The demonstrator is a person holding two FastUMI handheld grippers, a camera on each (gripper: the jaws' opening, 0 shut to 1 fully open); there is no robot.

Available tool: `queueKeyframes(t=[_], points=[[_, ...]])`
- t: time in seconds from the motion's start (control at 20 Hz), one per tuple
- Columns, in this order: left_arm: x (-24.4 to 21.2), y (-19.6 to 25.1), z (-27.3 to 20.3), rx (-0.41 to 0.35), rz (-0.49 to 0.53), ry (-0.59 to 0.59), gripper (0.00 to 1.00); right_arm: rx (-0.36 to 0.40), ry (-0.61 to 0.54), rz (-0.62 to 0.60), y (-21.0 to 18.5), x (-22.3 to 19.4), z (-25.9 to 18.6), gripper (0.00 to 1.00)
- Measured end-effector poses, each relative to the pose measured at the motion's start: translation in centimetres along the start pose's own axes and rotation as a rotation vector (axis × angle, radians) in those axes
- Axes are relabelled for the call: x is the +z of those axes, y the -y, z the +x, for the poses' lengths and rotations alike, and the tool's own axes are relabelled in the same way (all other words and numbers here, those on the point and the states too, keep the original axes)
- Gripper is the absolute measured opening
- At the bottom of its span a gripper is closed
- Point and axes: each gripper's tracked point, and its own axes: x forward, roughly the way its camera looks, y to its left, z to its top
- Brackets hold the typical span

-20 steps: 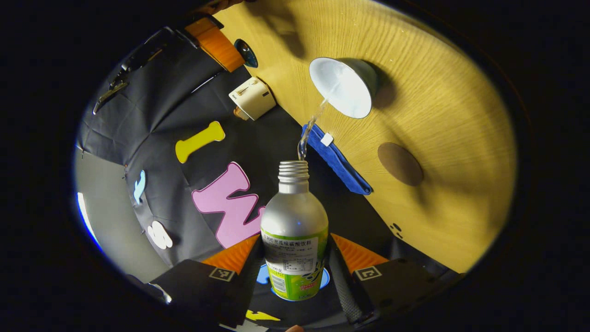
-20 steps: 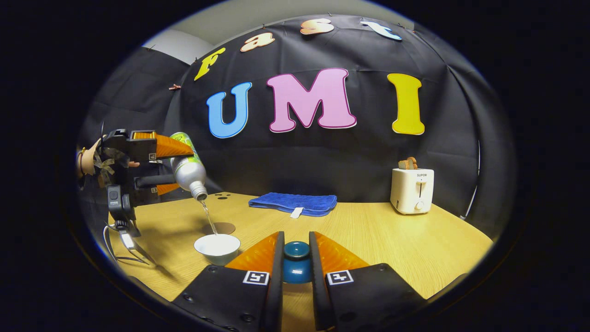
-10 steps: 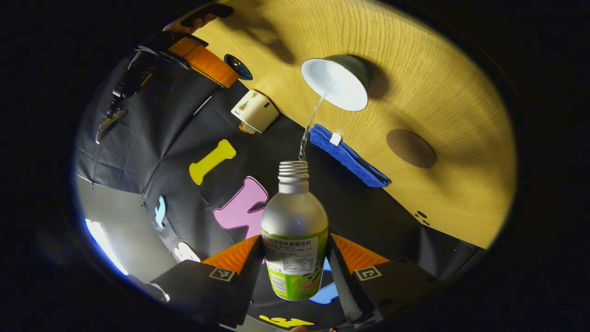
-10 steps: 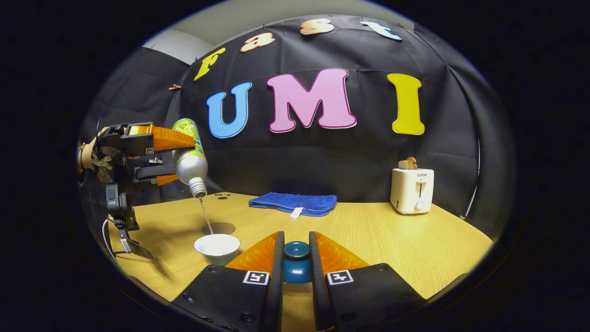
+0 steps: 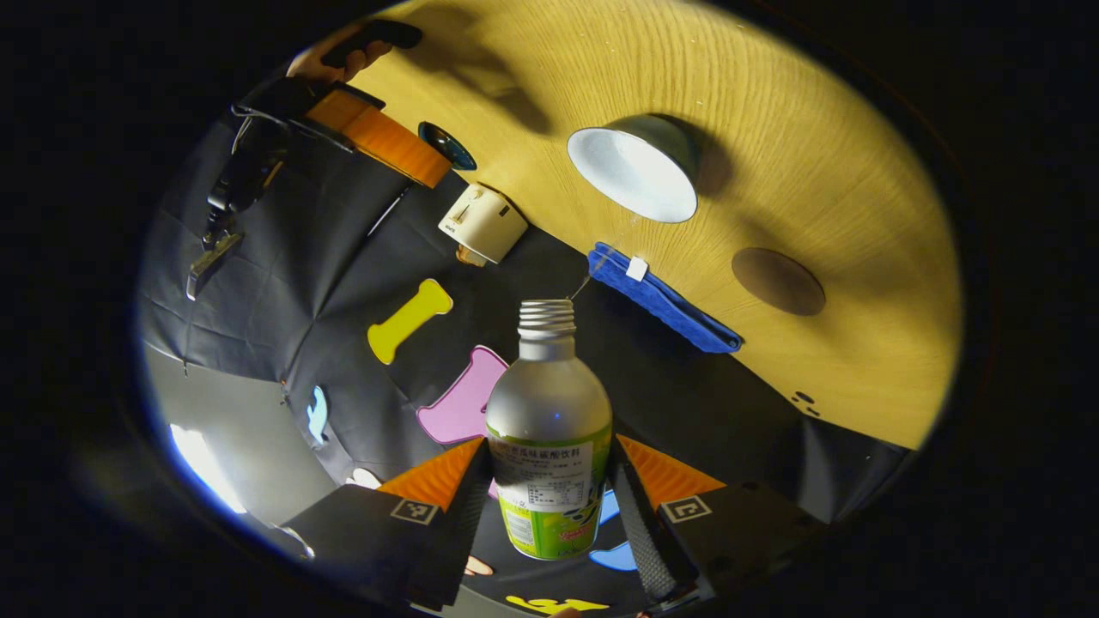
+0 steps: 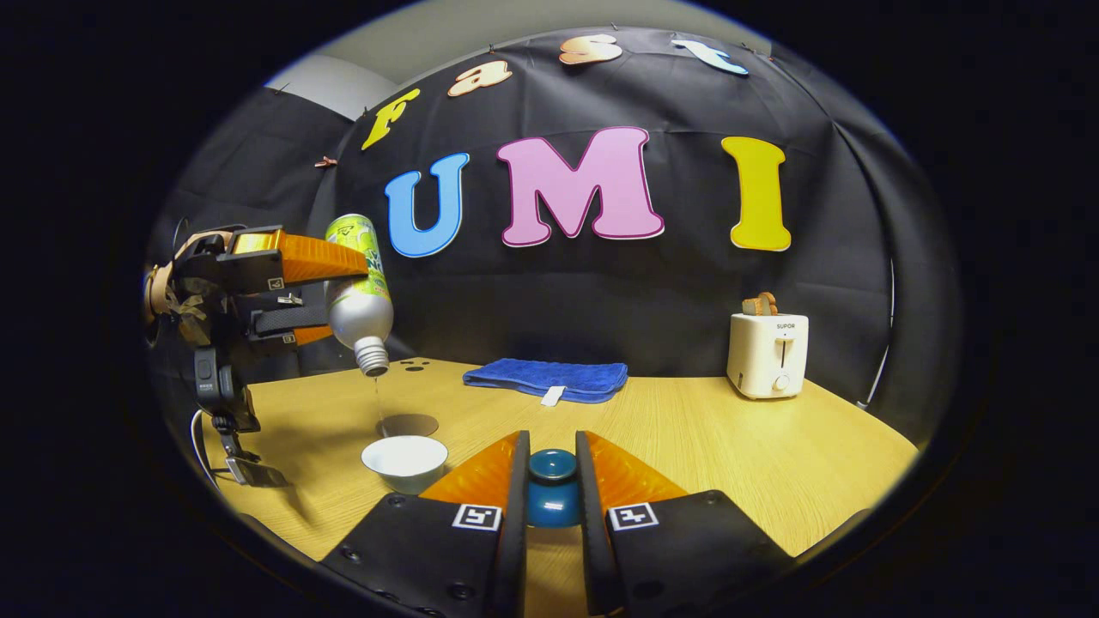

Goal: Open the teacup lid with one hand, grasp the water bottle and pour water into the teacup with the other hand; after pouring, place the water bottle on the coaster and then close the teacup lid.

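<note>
While the left gripper [image 5: 549,506] pinches the tipped water bottle [image 5: 549,429] above the teacup [image 5: 635,172], the right gripper [image 6: 549,481] clamps the lid [image 6: 552,489], with coaster [image 5: 778,281], blue towel [image 6: 549,378] and toaster [image 6: 767,354] standing apart.

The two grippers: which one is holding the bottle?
The left gripper, off at the table's far side from the toaster. It clamps the tipped water bottle above the teacup. The right gripper pinches the blue teacup lid instead.
</note>
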Motion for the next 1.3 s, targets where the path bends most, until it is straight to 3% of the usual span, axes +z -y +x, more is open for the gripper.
queueKeyframes(t=[0.1, 0.25, 0.45, 0.65, 0.75, 0.85, 1.0, 1.1, 1.3], points=[[0.2, 1.4, 0.3, -0.059, -0.207, -0.021, 0.78, 0.000, 0.000, 0.000, 0.0, 0.0, 0.0, 0.31], [2.8, 3.2, -0.1, -0.129, -0.672, -0.015, 0.78, 0.000, 0.000, 0.000, 0.0, 0.0, 0.0, 0.31], [5.4, 3.3, 0.6, -0.207, -1.192, -0.017, 0.78, -0.001, 0.000, 0.000, 0.0, 0.0, 0.0, 0.31], [4.7, 2.7, 1.8, -0.188, -1.695, -0.040, 0.78, 0.000, 0.000, 0.000, 0.0, 0.0, 0.0, 0.31], [3.3, 2.0, 2.2, -0.124, -1.922, -0.021, 0.78, 0.000, 0.000, 0.000, 0.0, 0.0, 0.0, 0.31], [0.9, 1.9, 2.8, -0.053, -2.054, -0.010, 0.79, 0.000, 0.000, 0.000, 0.0, 0.0, 0.0, 0.31], [-1.4, 3.2, 4.6, 0.024, -2.115, -0.029, 0.79, -0.001, -0.001, 0.001, 0.0, 0.0, 0.0, 0.31], [-1.4, 4.3, 6.2, 0.032, -2.161, -0.025, 0.78, -0.001, -0.001, 0.001, 0.0, 0.0, 0.0, 0.31], [0.2, 7.4, 8.1, -0.032, -2.287, -0.027, 0.78, -0.002, -0.001, 0.000, 0.0, 0.0, 0.0, 0.31]])
